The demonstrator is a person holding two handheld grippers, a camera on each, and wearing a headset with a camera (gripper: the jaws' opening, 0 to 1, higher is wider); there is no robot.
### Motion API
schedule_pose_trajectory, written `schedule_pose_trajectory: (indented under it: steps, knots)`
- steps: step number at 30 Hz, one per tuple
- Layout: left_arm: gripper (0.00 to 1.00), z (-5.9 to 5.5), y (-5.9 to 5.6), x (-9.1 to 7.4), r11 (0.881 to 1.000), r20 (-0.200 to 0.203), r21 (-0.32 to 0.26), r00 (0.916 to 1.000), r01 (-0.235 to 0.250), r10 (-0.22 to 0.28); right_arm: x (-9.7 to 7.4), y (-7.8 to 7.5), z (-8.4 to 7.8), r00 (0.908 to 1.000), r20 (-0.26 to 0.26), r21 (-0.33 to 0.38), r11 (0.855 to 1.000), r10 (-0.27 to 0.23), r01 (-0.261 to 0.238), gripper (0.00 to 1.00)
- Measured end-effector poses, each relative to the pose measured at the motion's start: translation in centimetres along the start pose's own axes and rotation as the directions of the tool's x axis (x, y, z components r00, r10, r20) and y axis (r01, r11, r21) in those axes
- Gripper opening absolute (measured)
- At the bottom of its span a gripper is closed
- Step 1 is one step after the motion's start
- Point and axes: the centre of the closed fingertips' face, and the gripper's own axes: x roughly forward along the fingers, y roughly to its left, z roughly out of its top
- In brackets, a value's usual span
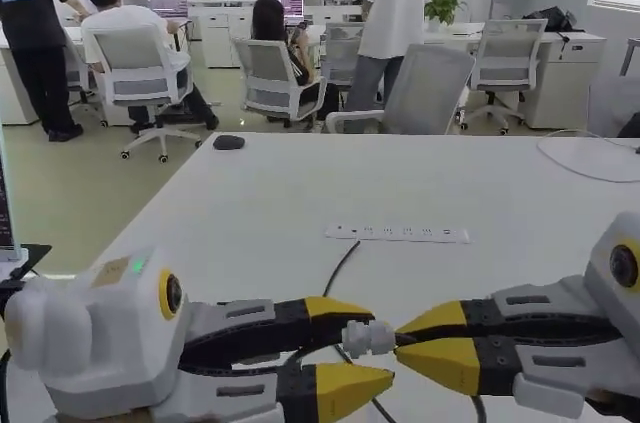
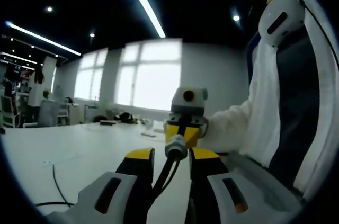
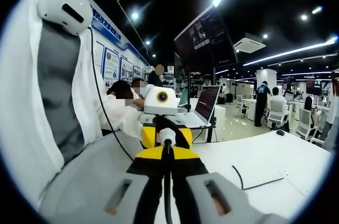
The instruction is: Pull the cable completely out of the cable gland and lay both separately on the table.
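Head view, jaws first: clenched on the black cable [image 1: 345, 263] at the right gripper [image 1: 400, 339], tips against the white cable gland [image 1: 368, 336]. Spread apart at the left gripper [image 1: 378, 345], flanking cable and gland. Gland threaded on the cable, both raised above the white worktop [image 1: 300, 193]. Slack trailing down toward a power strip [image 1: 397, 233] beyond.

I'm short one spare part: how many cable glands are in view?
1. The cable gland sits on the cable, between the jaw tips of the left gripper and the right gripper, above the table. The grippers' bodies could hide others.
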Motion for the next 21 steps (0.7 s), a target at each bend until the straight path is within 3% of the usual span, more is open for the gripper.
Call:
schedule_pose_trajectory:
  steps: [3,10,13,20,21]
  knots:
    - [0.17,0.3,-0.7,0.2,0.999,0.015,-0.008,0.9988,0.047,-0.047,0.0,0.1,-0.3,1.0000,-0.010,0.001,1.000,0.002,-0.002,0.02]
    - [0.17,0.0,-0.5,0.3,0.999,-0.003,-0.029,0.9993,0.038,-0.038,-0.1,0.2,-0.5,0.9999,-0.015,0.013,1.000,0.000,0.000,0.02]
    - [0.16,-0.3,-0.6,0.3,0.997,-0.019,-0.073,0.9992,0.034,-0.035,-0.1,0.3,-0.8,0.9995,-0.029,-0.023,1.000,0.010,-0.011,0.02]
    - [0.16,-1.1,-0.1,0.1,0.996,-0.049,-0.092,0.9988,0.004,-0.009,0.3,0.1,-2.1,0.9945,-0.105,-0.080,0.997,0.009,-0.018,0.03]
    - [0.16,-1.3,-0.1,0.0,0.996,-0.058,-0.094,0.9983,0.000,-0.005,0.2,0.0,-2.7,0.9893,-0.146,-0.116,0.993,0.006,-0.023,0.03]
